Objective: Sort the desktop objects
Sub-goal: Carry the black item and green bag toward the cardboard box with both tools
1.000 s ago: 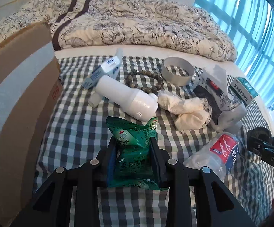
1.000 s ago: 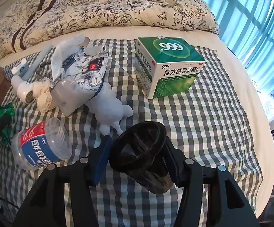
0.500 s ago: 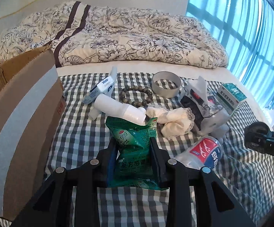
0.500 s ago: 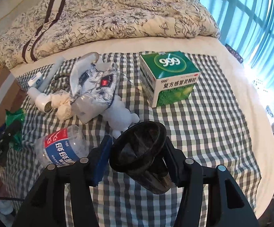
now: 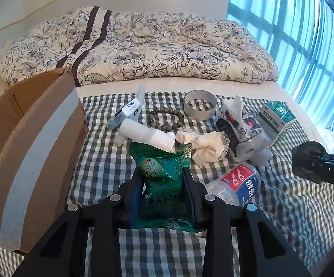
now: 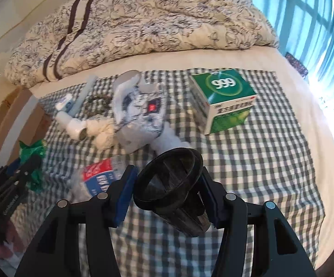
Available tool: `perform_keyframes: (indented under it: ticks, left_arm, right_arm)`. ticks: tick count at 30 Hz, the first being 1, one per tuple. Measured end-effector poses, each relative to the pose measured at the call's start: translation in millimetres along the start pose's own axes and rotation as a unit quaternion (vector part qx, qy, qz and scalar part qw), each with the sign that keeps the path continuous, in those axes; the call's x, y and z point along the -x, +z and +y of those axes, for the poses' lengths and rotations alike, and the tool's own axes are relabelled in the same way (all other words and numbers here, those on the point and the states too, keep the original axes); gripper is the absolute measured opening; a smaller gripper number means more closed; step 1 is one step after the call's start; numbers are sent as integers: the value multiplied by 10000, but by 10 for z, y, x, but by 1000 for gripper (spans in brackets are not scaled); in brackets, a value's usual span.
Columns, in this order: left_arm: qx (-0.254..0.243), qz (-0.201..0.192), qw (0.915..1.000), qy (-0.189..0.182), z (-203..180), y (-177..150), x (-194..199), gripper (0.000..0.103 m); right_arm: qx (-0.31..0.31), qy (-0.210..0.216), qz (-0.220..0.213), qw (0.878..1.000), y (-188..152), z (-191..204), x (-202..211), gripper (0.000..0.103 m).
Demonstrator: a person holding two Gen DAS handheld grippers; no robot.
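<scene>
My left gripper (image 5: 164, 180) is shut on a green 999 sachet pack (image 5: 164, 180), held above the checked cloth (image 5: 102, 164). My right gripper (image 6: 167, 180) is shut on a black ribbed cup-shaped strainer (image 6: 173, 191), also lifted off the cloth. In the left wrist view that black strainer (image 5: 307, 161) shows at the right edge. On the cloth lie a plastic water bottle (image 5: 238, 184), a white bottle (image 5: 146, 133), a bead bracelet (image 5: 165, 121), a tissue pack (image 5: 240, 127) and a green 999 box (image 6: 224, 99).
An open cardboard box (image 5: 28, 143) stands at the left of the cloth. A metal ring (image 5: 200, 102), a Vinda tissue packet (image 5: 125, 114), a cream cloth bundle (image 5: 203, 145) and a white plush toy (image 6: 167, 140) lie among the items. A floral duvet (image 5: 143, 46) is heaped behind.
Both grippers have risen and drawn back from the cloth with their loads still held. The items on the cloth look smaller and more of the cardboard box shows.
</scene>
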State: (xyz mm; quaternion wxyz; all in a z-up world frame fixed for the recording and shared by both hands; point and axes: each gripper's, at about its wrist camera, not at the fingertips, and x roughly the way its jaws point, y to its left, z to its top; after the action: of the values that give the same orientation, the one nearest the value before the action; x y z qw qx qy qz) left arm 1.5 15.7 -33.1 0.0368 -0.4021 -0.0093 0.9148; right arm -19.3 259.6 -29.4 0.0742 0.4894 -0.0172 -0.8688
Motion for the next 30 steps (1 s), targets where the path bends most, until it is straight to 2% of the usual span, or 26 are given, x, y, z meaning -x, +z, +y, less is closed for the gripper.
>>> perform_keyframes:
  ticks: [6,10,23,30]
  left_arm:
    - [66,-115,9999,-56,37,156,210,33]
    - [75,-222,9997,60,114,300,382,33]
    - [475,-580,9959,501,788,615,937,33]
    - [630,-717,9915,886,1246,693,1175,33]
  right_arm:
    - [219,246,-144,9994,112,237,195,54]
    - [327,421,-230,9983,206,415,298,54]
    - [923,1015,-337,9900,385,1206,517,54]
    - [1358,1239,-384,9822,439,1747,561,54]
